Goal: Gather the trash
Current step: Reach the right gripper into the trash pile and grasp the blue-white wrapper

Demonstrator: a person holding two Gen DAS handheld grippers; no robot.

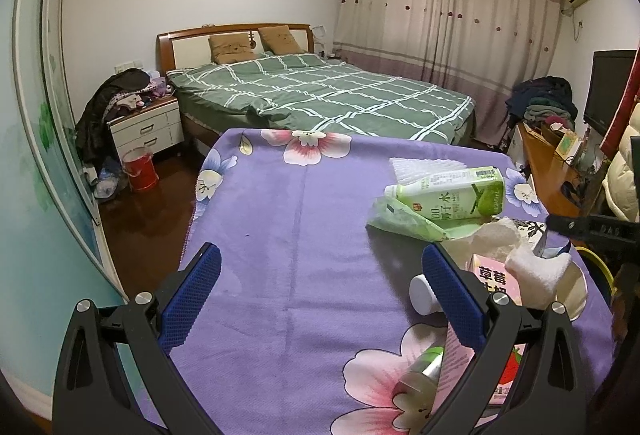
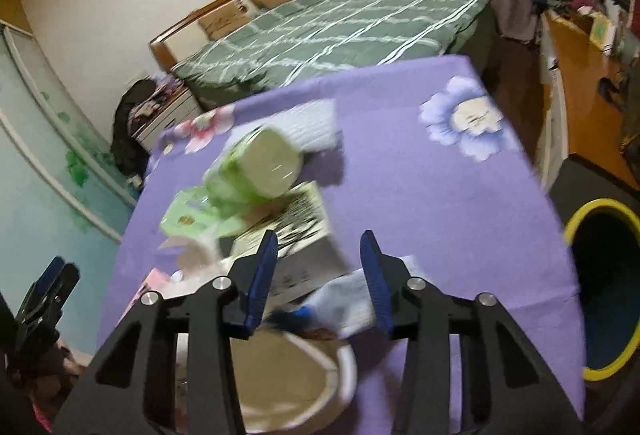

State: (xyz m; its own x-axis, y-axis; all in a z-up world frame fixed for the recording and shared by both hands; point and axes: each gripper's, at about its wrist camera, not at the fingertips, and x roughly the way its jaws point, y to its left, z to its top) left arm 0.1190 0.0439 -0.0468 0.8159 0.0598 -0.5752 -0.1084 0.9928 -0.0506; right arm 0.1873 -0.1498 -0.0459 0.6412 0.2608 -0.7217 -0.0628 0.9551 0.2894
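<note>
In the right wrist view, blurred by motion, the right gripper (image 2: 318, 275) is seen above a paper bowl (image 2: 340, 367) at the near edge of the counter (image 2: 440, 175). Its fingers (image 2: 376, 283) stand partly apart. Between them, low and toward the right one, lies a white wad (image 2: 344, 299) with something blue beside it. Whether the pads press on the wad cannot be told. Its long axis appears to run left to right, roughly across the gap. By this reading the right hand is much the nearer to it.

Just right of the counter, on the floor, a yellow-rimmed bin (image 2: 600, 211) is shown with its mouth open.

In the left wrist view the left gripper (image 1: 320, 291) is held over bare purple cloth, its fingers (image 1: 192, 299) wide apart with nothing between them. To its right lie a white cap (image 1: 422, 293), a pink carton (image 1: 496, 283) and a green bottle (image 1: 420, 375). Farther off a green carton (image 1: 452, 195) lies on its side, long axis left to right, upon a green wrapper (image 1: 400, 223).

The bin's mouth is given only by the right view, the pink carton's print only by the left. The bed (image 1: 320, 95) lies beyond.
</note>
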